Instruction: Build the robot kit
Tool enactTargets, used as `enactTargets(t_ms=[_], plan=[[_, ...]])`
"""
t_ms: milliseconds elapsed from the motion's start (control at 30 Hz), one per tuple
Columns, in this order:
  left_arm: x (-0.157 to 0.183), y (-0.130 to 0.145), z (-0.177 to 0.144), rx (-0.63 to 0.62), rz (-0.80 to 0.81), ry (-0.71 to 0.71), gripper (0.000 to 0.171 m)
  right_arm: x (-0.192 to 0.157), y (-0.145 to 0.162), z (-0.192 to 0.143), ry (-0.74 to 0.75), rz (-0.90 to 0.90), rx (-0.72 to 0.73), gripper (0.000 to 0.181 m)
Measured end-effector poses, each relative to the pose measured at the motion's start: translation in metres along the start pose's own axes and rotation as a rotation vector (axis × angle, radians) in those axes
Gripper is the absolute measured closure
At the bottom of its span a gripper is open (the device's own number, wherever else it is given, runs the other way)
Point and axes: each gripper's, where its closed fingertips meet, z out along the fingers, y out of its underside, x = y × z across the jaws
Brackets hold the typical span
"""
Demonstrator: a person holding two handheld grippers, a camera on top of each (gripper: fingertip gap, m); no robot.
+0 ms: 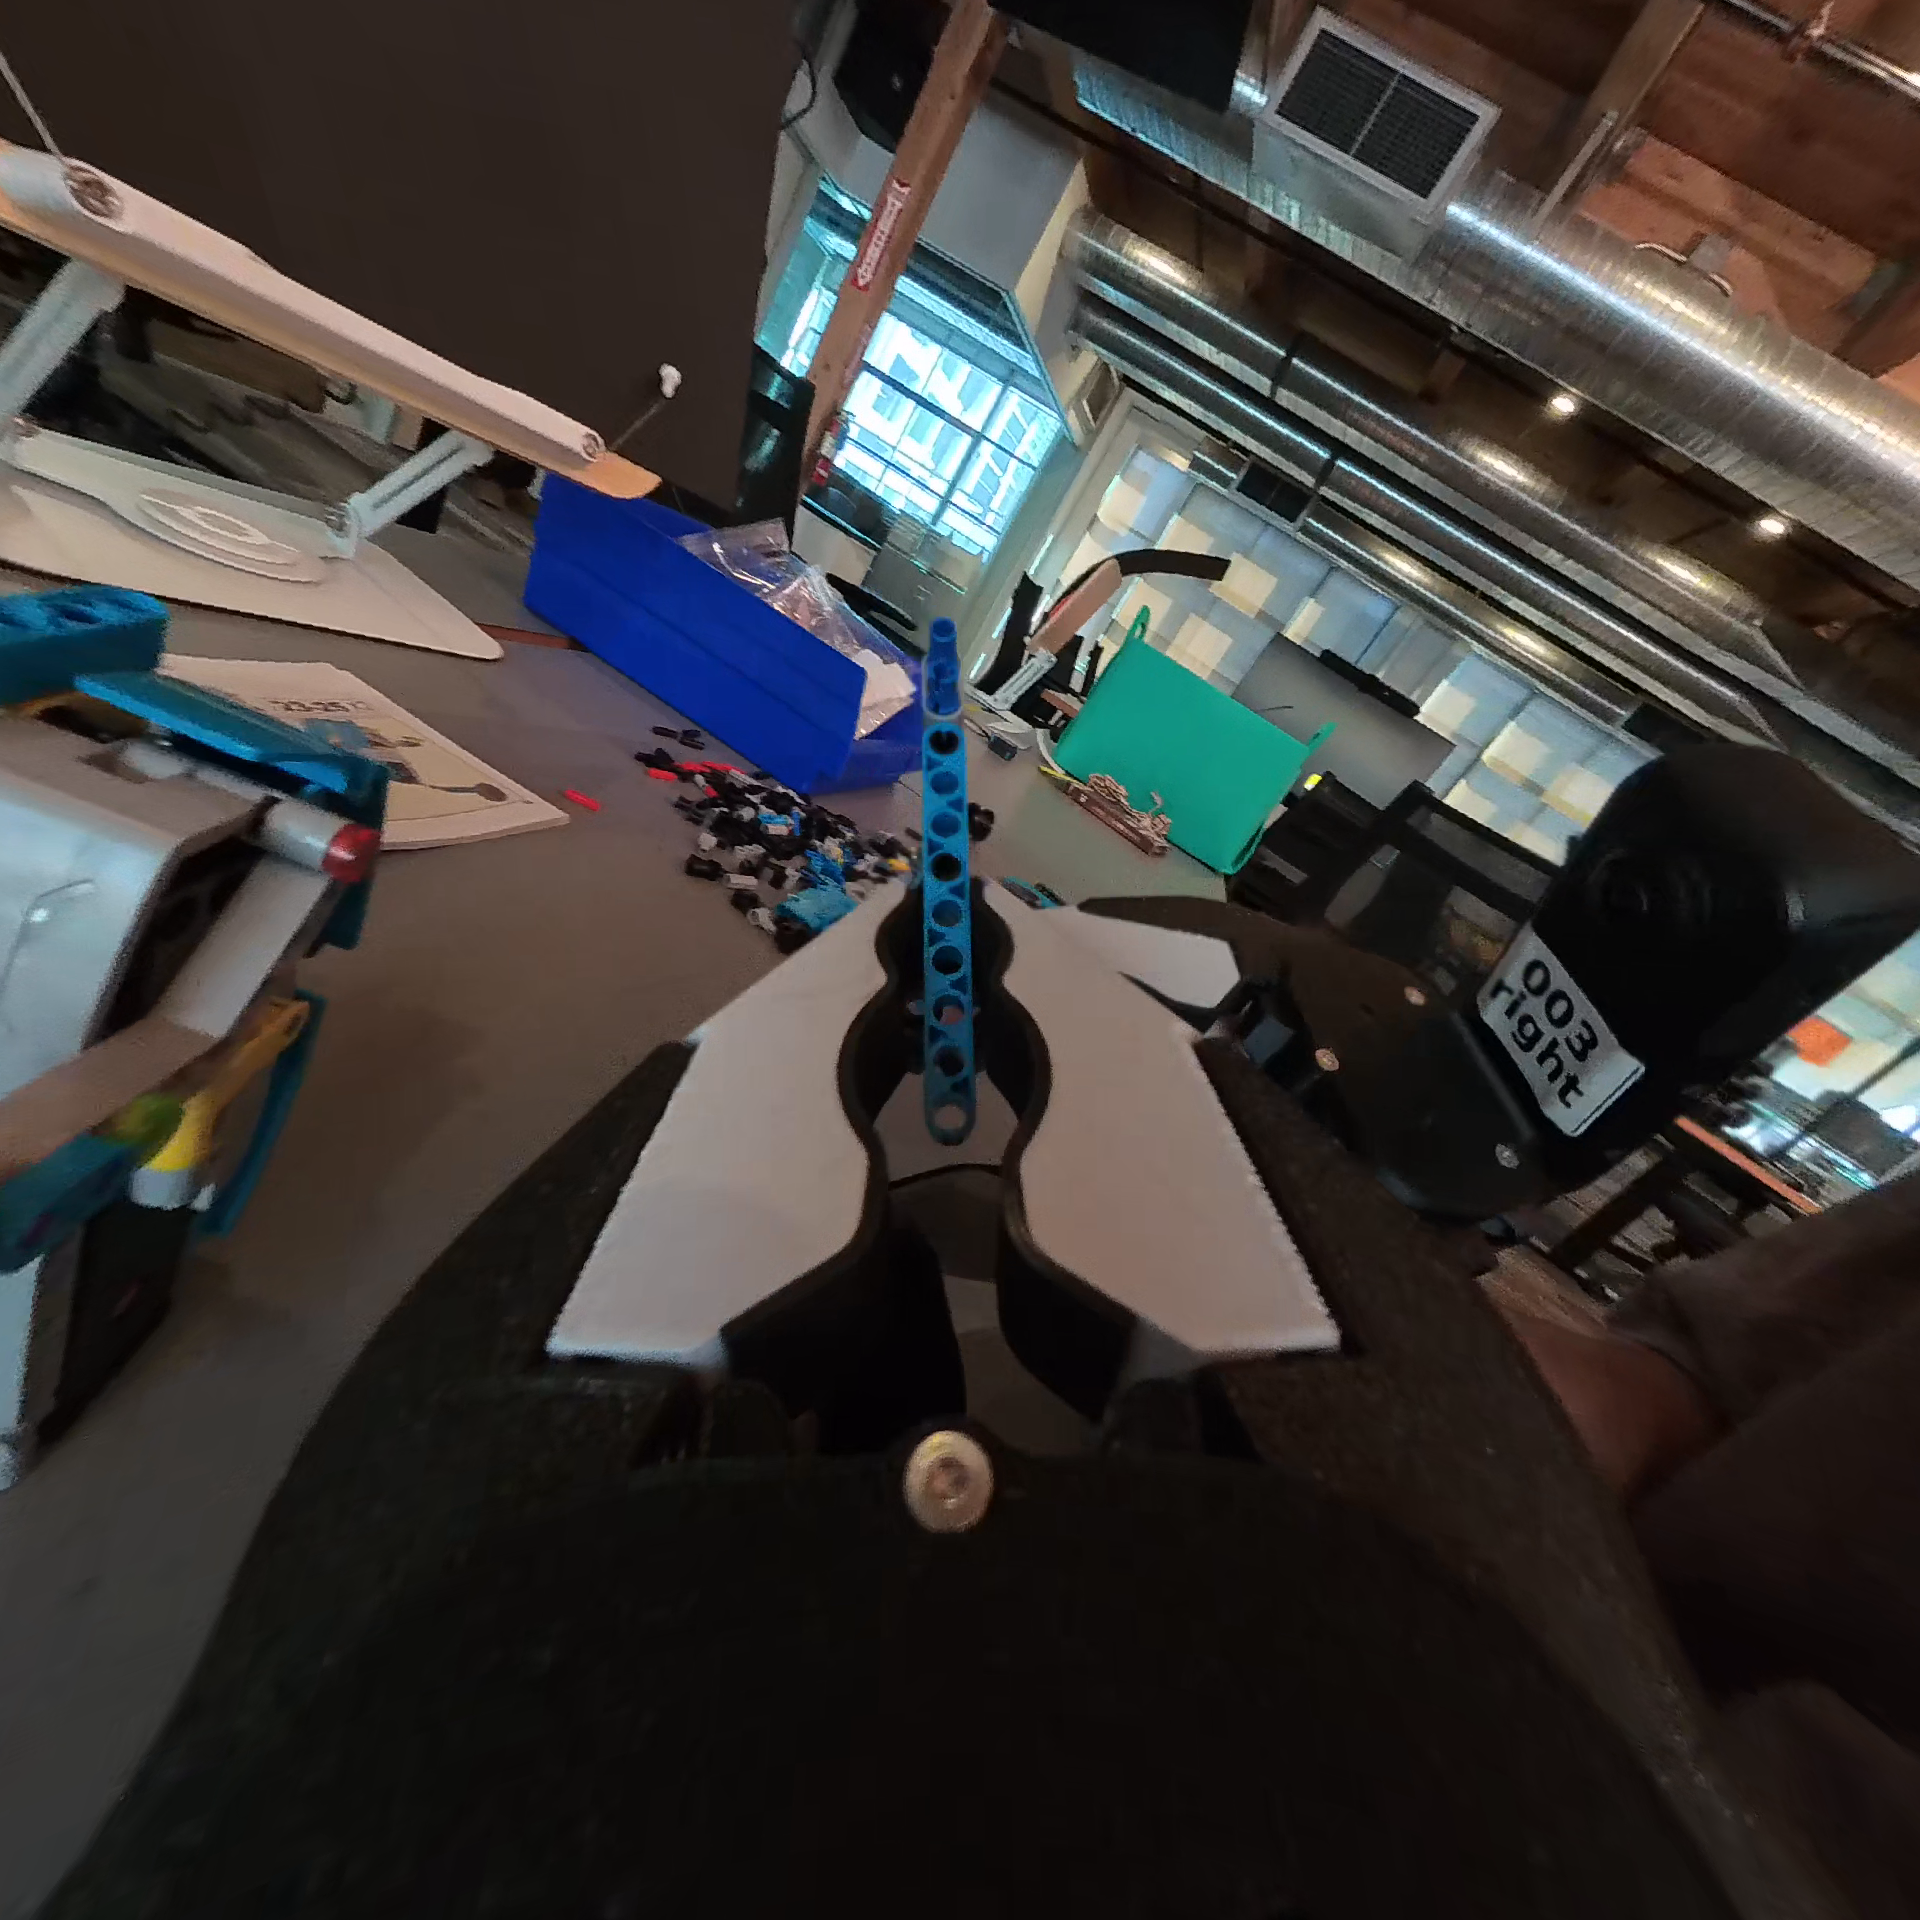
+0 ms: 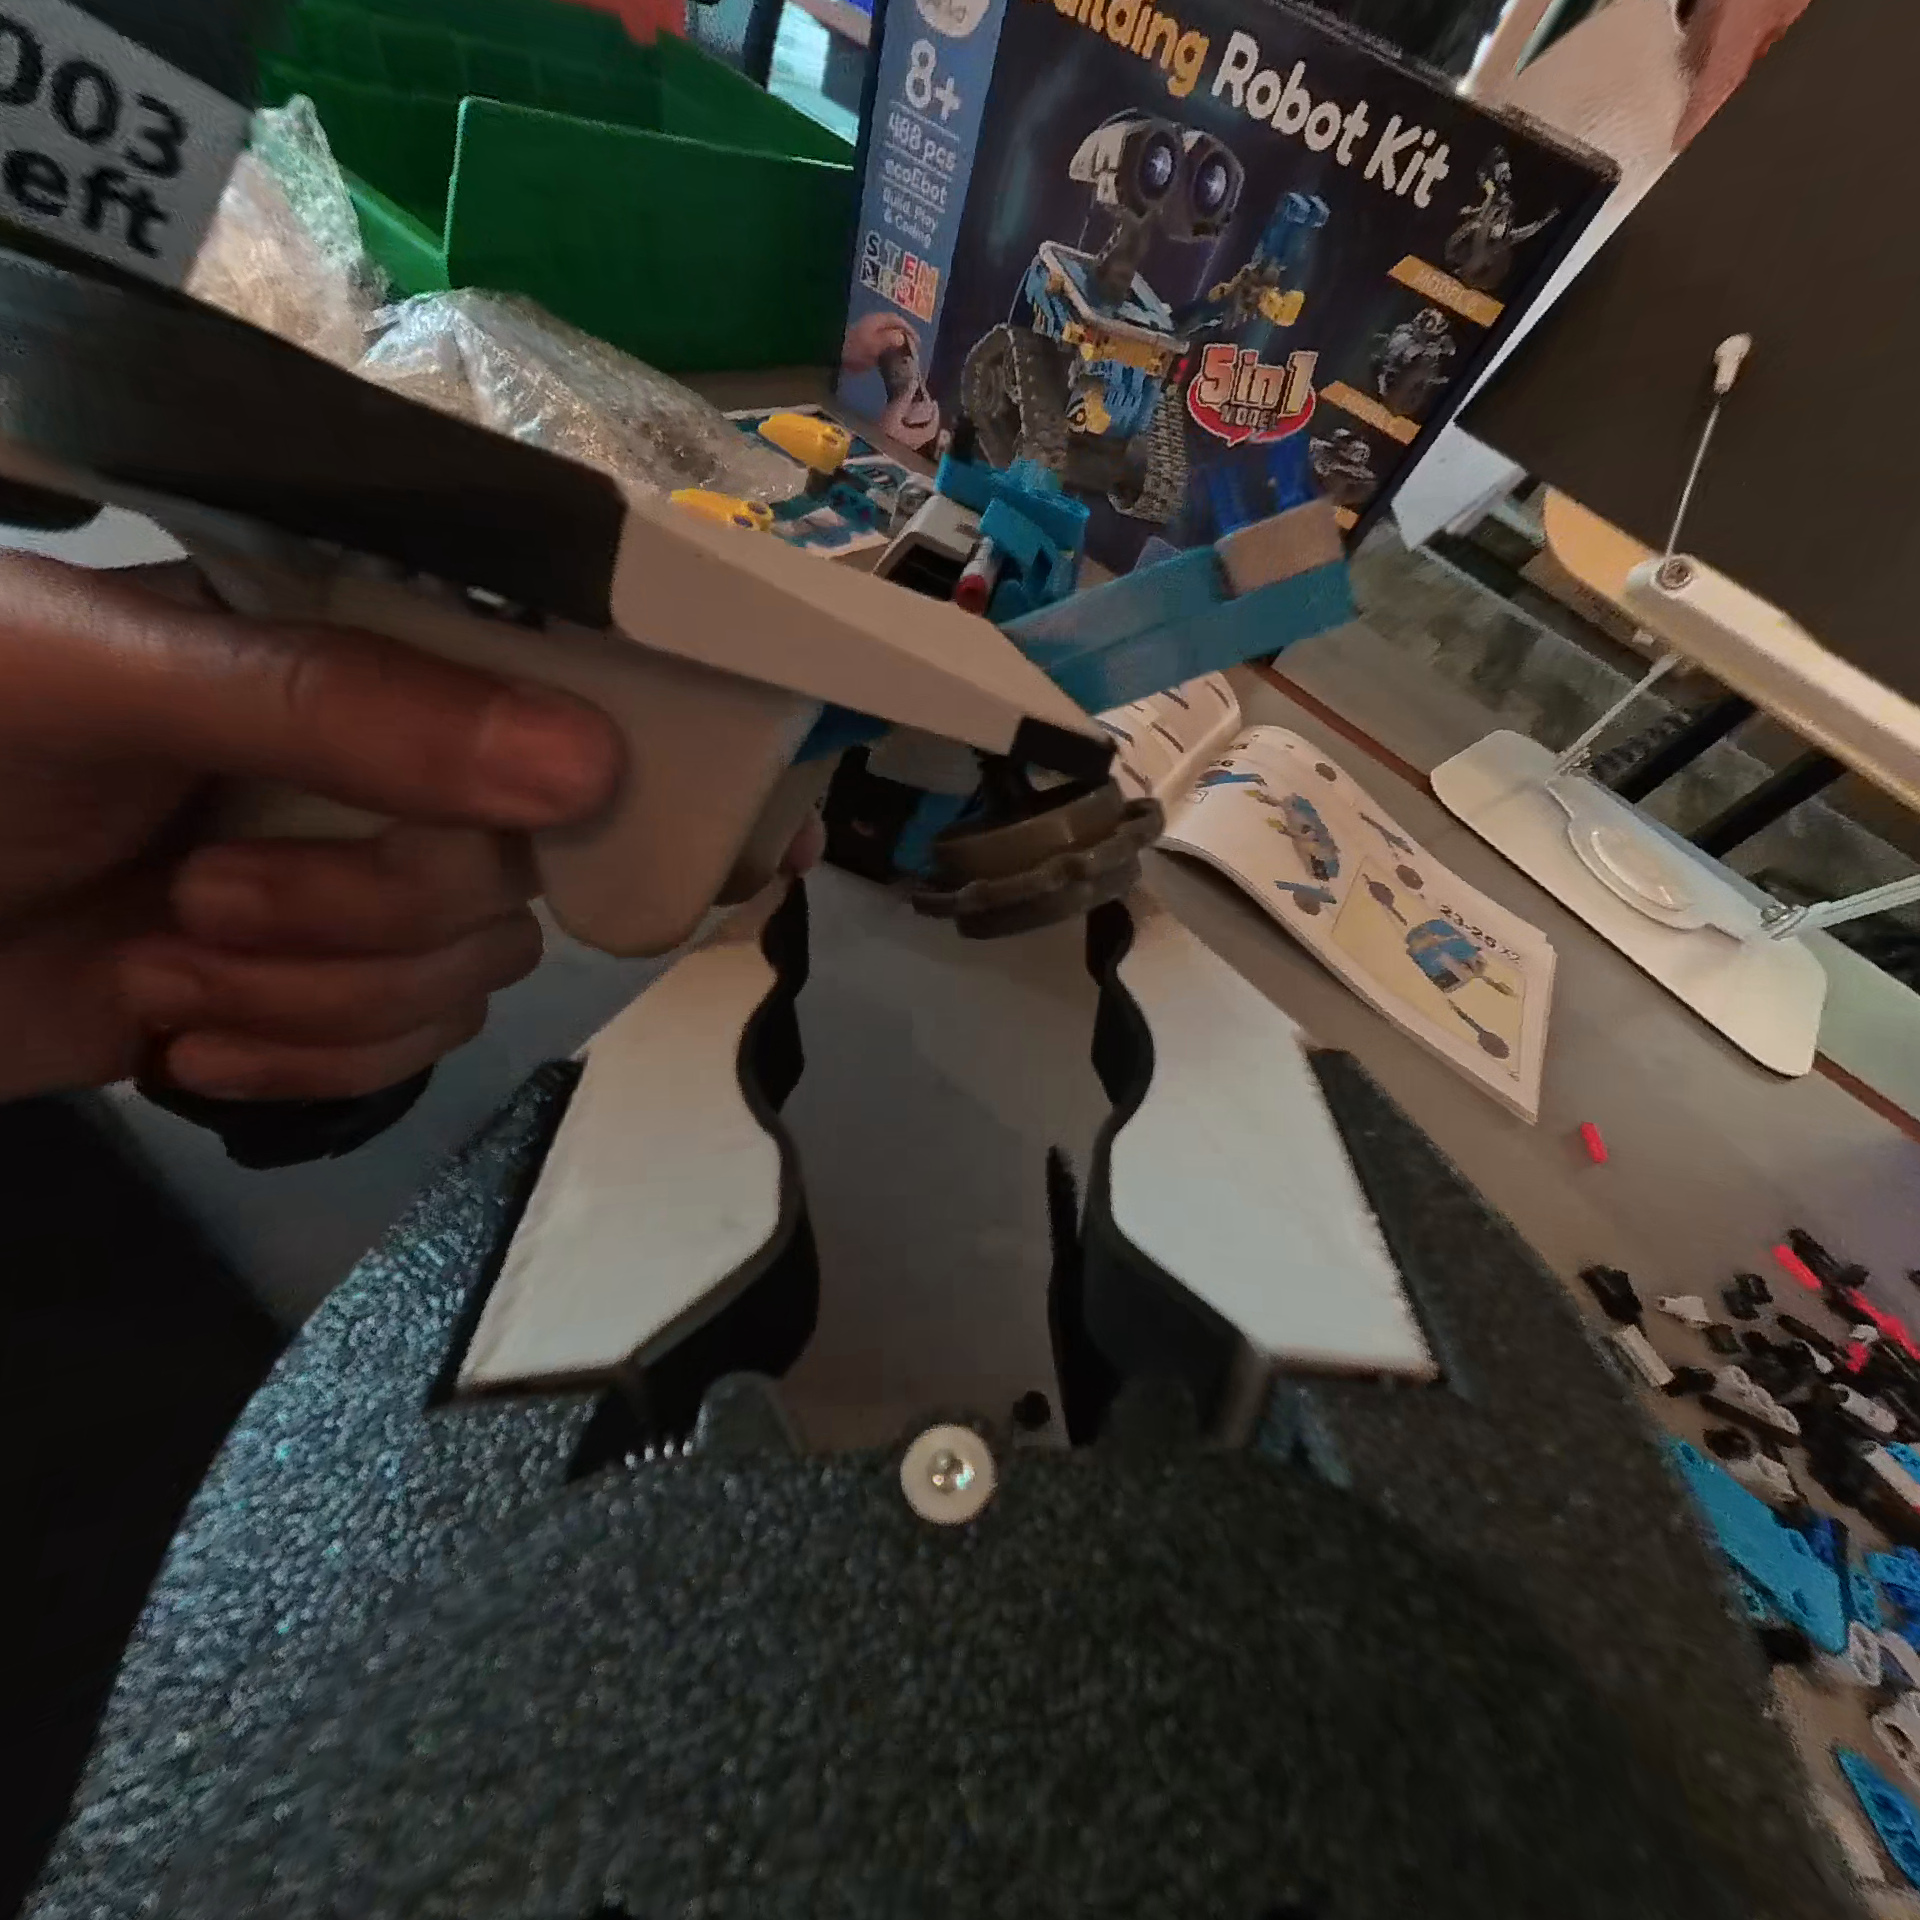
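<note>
In the left wrist view my left gripper (image 1: 943,920) is shut on a long blue perforated beam (image 1: 943,810). The beam stands up between the fingers, with a small blue pin at its top. In the right wrist view my right gripper (image 2: 948,925) is open and empty. Just beyond its fingertips sits a partly built model with a dark tracked wheel (image 2: 1039,857). The left gripper (image 2: 1060,743), held by a hand (image 2: 312,831), reaches in from the left above that model, with the blue beam (image 2: 1174,629) pointing up and right. The model (image 1: 208,831) shows blurred at the left.
A pile of small black, blue and red parts (image 2: 1766,1403) lies on the grey table. An open instruction booklet (image 2: 1351,914), a white lamp base (image 2: 1662,894) and a kit box (image 2: 1195,260) stand behind. A blue bin (image 1: 707,644) and a green container (image 1: 1174,769) are farther back. Tip to tip, the grippers are about 5 cm apart.
</note>
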Motion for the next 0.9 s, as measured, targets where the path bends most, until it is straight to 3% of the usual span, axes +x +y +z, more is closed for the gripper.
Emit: enactTargets(t_ms=[133,433,533,767,900], plan=[[0.009,0.006,0.003,-0.034,0.023,0.047,0.165,0.009,0.003,-0.012,0.023,0.002,0.024,0.151],[0.014,0.012,0.005,-0.064,0.065,0.064,0.165,0.008,0.009,-0.021,-0.068,-0.013,0.03,0.166],[0.007,0.012,0.003,-0.071,0.051,0.048,0.165,0.019,0.01,-0.023,-0.032,-0.018,0.047,0.181],[0.008,0.018,0.005,-0.107,0.092,0.04,0.165,0.039,0.007,-0.03,-0.055,0.161,0.116,0.181],[0.006,0.013,0.003,-0.086,0.114,0.021,0.165,0.038,0.004,-0.031,-0.064,0.17,0.138,0.158]])
